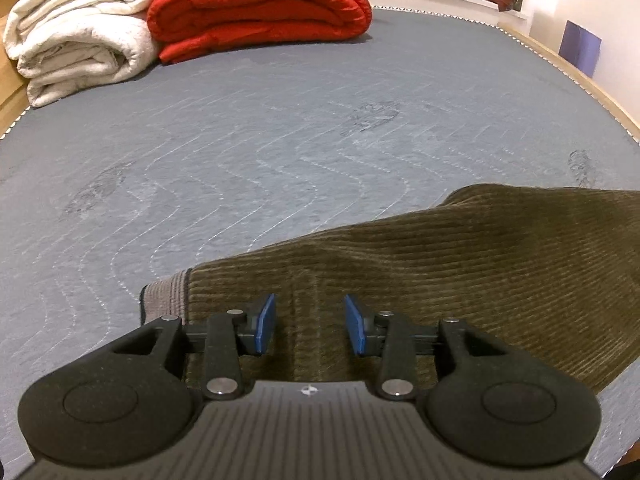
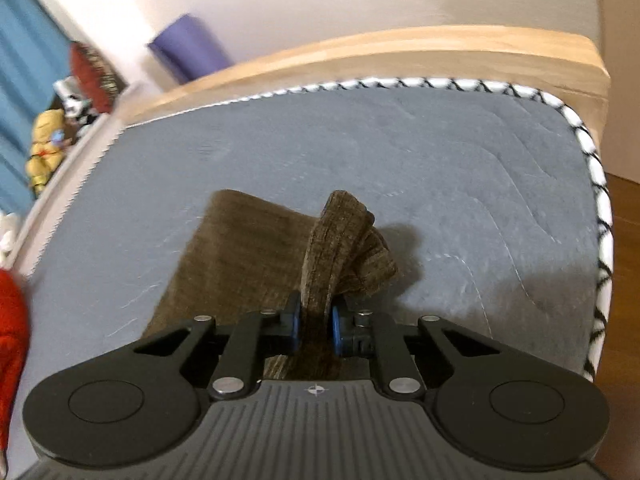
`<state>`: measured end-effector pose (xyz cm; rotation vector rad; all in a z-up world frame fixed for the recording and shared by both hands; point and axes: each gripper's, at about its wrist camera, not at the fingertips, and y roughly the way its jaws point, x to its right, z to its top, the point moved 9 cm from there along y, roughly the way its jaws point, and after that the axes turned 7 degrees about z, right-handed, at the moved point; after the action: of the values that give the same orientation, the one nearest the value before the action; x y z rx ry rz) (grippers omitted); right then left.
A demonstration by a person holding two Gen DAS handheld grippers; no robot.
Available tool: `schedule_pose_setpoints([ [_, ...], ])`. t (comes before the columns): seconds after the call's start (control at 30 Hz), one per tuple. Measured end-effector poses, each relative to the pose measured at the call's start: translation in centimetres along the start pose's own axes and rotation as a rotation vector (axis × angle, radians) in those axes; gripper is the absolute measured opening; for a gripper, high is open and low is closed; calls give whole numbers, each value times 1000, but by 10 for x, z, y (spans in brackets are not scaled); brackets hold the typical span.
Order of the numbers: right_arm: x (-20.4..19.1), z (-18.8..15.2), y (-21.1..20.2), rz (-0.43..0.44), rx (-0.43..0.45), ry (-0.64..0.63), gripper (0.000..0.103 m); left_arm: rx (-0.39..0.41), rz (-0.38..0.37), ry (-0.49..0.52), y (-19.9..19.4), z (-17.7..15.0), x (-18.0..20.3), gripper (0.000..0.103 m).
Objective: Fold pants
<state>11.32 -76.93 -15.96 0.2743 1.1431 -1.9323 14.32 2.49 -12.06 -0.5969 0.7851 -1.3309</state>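
Right hand-held gripper (image 2: 314, 330) pinches raised pants (image 2: 340, 240).

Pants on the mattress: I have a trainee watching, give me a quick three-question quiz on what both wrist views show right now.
1. True or false: the right gripper is shut on a raised fold of the brown corduroy pants.
2. Multiple choice: the left gripper is A) clamped on the waistband, B) open above the pants with nothing between its fingers, C) holding the red quilt.
3. Fill in: beside the red quilt, at the far end of the grey mattress, lies a folded ______ blanket.

Key: 1 true; 2 B; 3 white.
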Motion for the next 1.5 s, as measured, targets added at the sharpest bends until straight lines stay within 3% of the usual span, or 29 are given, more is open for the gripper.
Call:
schedule_pose_setpoints([
  [0.2, 42, 6, -17, -127, 37, 140, 32, 6, -22, 14, 0, 8, 16, 48],
  [0.4, 52, -4, 2, -66, -56, 186, 48, -4, -31, 31, 4, 8, 28, 49],
  [0.53, 45, -3, 6, -53, -41, 151, 52, -7, -33, 34, 5, 8, 29, 49],
  [0.57, 43, -3, 7, -58, -37, 139, 52, -8, -32, 34, 6, 7, 28, 49],
  [0.6, 42, -2, 8, -73, -31, 118, 36, -9, -31, 32, 6, 7, 28, 49],
  [0.67, 38, -3, 13, -52, -29, 133, 19, -10, -29, 27, 7, 7, 27, 49],
  [0.73, 30, -2, 6, -60, 8, 125, 17, -11, -27, 23, 6, 7, 26, 49],
  [0.83, -11, 5, -16, -29, 97, -10, 16, -8, -27, 19, 6, 8, 25, 49],
  [0.93, -85, -7, -44, 90, 174, -210, 15, -5, -28, 15, 5, 9, 26, 49],
  [1.07, -196, -76, -78, 321, 172, -499, 15, -5, -28, 12, 5, 8, 27, 49],
  [1.17, -266, -168, -99, 506, 86, -755, 15, -8, -26, 16, 6, 7, 26, 49],
  [1.23, -295, -240, -108, 626, -25, -938, 16, -13, -23, 15, 7, 6, 25, 49],
  [1.3, -302, -320, -109, 710, -238, -1100, 23, -20, -16, 10, 9, 5, 22, 50],
  [1.4, -283, -411, -108, 742, -580, -1246, 32, -30, -16, -1, 11, 4, 19, 51],
  [1.43, -277, -426, -111, 755, -627, -1288, 34, -32, -19, -5, 11, 4, 18, 52],
  [1.5, -275, -433, -123, 790, -585, -1369, 50, -36, -33, -14, 11, 6, 20, 52],
])
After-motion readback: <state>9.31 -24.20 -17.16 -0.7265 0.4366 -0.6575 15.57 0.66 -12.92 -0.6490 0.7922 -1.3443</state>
